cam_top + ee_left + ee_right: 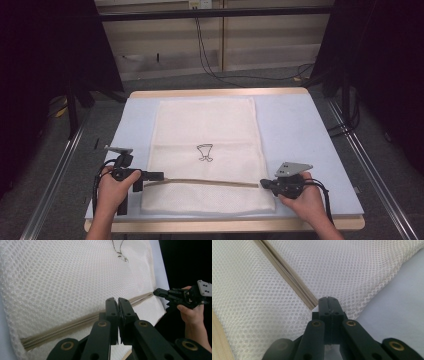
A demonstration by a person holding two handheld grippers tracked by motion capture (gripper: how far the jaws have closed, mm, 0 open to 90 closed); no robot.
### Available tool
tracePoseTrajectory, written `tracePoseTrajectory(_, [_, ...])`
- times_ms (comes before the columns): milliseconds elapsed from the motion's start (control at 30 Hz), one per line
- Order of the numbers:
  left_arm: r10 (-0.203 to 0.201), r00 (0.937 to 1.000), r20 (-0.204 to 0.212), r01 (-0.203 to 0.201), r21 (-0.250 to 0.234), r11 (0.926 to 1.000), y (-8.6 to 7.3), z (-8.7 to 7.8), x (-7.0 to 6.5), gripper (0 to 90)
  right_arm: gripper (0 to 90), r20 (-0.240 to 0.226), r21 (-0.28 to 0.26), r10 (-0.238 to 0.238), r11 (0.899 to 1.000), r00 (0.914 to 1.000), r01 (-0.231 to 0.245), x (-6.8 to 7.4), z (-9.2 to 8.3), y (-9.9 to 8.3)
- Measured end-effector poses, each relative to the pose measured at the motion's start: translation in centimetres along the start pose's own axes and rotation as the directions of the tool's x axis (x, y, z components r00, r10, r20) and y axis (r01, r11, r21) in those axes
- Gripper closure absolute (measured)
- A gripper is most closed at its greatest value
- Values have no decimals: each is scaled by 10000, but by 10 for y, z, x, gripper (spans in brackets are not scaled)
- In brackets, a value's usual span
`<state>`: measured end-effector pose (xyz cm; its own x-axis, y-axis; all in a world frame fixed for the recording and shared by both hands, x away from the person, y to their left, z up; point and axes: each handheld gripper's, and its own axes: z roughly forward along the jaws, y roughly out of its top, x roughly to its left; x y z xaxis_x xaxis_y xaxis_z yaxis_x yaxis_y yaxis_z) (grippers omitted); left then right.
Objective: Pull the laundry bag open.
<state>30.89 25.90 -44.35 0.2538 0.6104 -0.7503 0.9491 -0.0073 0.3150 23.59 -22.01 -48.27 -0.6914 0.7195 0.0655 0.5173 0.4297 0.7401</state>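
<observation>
Left hand (pixel 114 189): at the near left of the counter, wrapped round the left hand-held gripper (pixel 159 175), which points right toward the bag's left edge.
Left hand-held gripper state: in the left gripper view its jaws stand pressed together with only a thin slit between them, over the zipper line; whether anything is pinched there I cannot tell.
Right hand (pixel 303 196): at the near right, holding the right hand-held gripper (pixel 263 184), which points left at the bag's right edge; a grey three-cornered plate sits on top of it.
Right hand-held gripper state: in the right gripper view its jaws are closed tight at the right end of the zipper, on the mesh bag's edge.
Mesh bag (pixel 205 125): a white mesh laundry bag lying flat along the middle of the counter, running from the near edge toward the far edge.
Zipper (pixel 210 182): a beige strip crossing the bag from left to right near its near end, between the two grippers.
Drawing (pixel 204 152): a small dark outline on the bag, just beyond the zipper, about centre.
Counter (pixel 300 125): pale blue top with a wooden rim.
Floor cables (pixel 210 65): dark cables trailing over the grey floor beyond the far edge.
</observation>
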Motion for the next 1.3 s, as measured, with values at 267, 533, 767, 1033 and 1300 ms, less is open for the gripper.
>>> tracePoseTrajectory(267, [42,9996,-264,-40,52,10000,1,-8,3,878,900,-3,-11,-11,10000,10000,11,0,0,0])
tracePoseTrajectory(533, [36,9991,-413,-35,25,10000,1,-18,9,878,900,1,0,33,10000,10000,-33,0,0,0])
tracePoseTrajectory(767, [-310,9987,-399,303,-198,9993,0,-29,18,878,900,-3,0,39,10000,10000,-39,0,0,0])
tracePoseTrajectory(1033, [-446,9975,-553,417,-516,9978,-3,-45,30,877,900,-5,2,27,10000,10000,-27,0,0,0])
tracePoseTrajectory(1300, [-739,9942,-783,685,-697,9952,-6,-55,42,877,900,-6,-4,-5,10000,10000,5,0,0,0])
